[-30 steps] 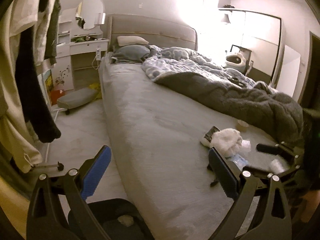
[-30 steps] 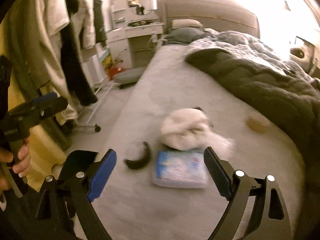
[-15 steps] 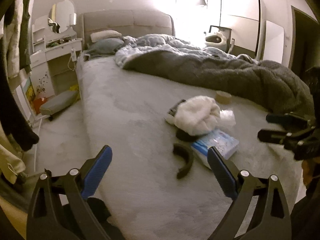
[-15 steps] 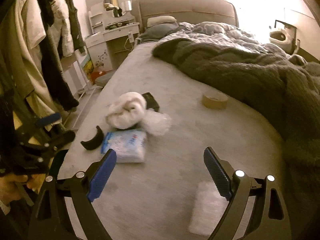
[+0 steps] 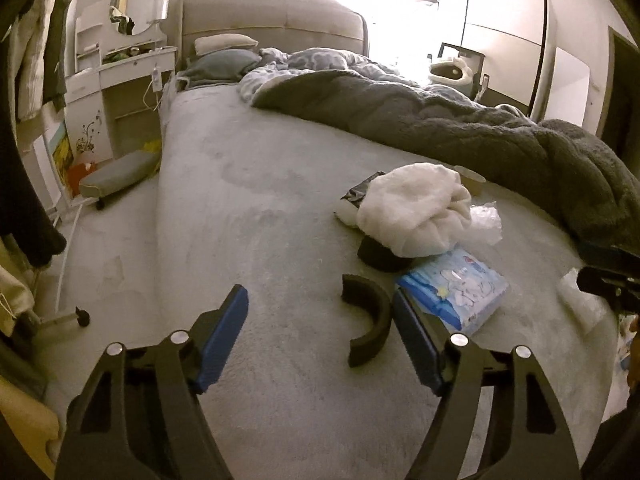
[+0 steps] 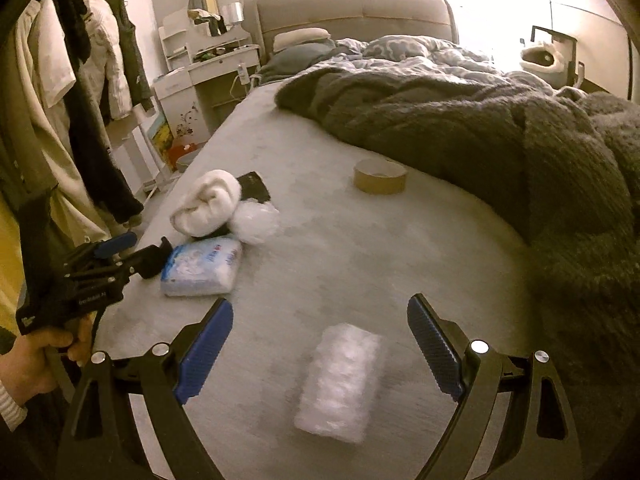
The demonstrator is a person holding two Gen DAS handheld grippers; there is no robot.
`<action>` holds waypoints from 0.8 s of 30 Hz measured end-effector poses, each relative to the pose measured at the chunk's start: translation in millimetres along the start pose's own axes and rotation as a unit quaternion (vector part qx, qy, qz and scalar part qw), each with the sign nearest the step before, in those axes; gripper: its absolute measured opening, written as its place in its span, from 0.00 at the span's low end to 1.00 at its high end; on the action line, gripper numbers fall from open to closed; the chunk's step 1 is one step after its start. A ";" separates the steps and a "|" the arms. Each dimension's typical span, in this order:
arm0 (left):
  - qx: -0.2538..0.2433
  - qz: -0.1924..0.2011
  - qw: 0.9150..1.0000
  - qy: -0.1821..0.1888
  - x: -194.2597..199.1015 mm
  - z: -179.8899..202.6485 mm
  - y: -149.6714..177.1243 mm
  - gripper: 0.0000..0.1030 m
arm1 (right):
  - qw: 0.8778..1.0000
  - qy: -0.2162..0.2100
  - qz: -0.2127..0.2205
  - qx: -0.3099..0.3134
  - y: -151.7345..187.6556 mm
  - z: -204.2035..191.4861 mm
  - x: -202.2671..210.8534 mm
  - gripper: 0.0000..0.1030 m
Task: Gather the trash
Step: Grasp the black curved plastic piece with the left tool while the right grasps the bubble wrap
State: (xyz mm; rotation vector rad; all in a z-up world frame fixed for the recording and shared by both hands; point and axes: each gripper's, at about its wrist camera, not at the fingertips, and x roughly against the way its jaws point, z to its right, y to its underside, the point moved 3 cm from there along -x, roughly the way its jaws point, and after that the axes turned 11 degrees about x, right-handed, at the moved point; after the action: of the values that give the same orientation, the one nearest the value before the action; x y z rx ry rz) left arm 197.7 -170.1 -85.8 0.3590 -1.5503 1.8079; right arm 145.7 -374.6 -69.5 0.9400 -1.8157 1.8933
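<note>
Trash lies on the grey bed (image 5: 240, 208). A curved black foam piece (image 5: 368, 312) lies just ahead of my open left gripper (image 5: 320, 312), near its right finger. Beside it are a blue-white tissue pack (image 5: 456, 288), a white cloth bundle (image 5: 416, 208), crumpled clear plastic (image 5: 486, 224) and a tape roll (image 5: 472, 178). In the right wrist view, a bubble-wrap piece (image 6: 340, 380) lies between the fingers of my open right gripper (image 6: 320, 316). The pack (image 6: 202, 264), cloth (image 6: 208, 200), plastic (image 6: 256, 222), tape roll (image 6: 380, 176) and left gripper (image 6: 116, 256) also show there.
A dark fluffy blanket (image 6: 500, 140) covers the bed's right half. A dressing table (image 5: 120, 76) and a low grey stool (image 5: 116, 174) stand left of the bed. Clothes (image 6: 80, 100) hang on a rack at the left. A black packet (image 6: 254, 186) lies behind the cloth.
Both grippers have swung right across the bed. The left now sits close to the black foam piece. The right has moved off the pile and over the bubble wrap.
</note>
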 end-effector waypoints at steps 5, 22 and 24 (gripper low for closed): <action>-0.010 0.000 1.000 0.008 -1.6 11.3 0.9 0.71 | 1.000 -0.003 -0.002 -0.005 6.4 5.9 1.6 0.87; -0.038 -0.031 0.999 0.017 -21.4 35.0 4.3 0.31 | 0.999 -0.026 -0.026 0.003 26.5 7.3 -7.5 0.68; -0.040 -0.032 0.999 0.017 -21.5 36.9 4.9 0.25 | 0.999 -0.030 -0.037 0.006 30.3 5.4 -11.8 0.59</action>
State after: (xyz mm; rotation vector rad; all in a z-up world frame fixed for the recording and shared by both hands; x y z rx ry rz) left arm 200.8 -212.2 -94.0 0.3329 -1.5657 1.6892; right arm 135.2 -381.1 -100.1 1.0631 -1.7788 1.8513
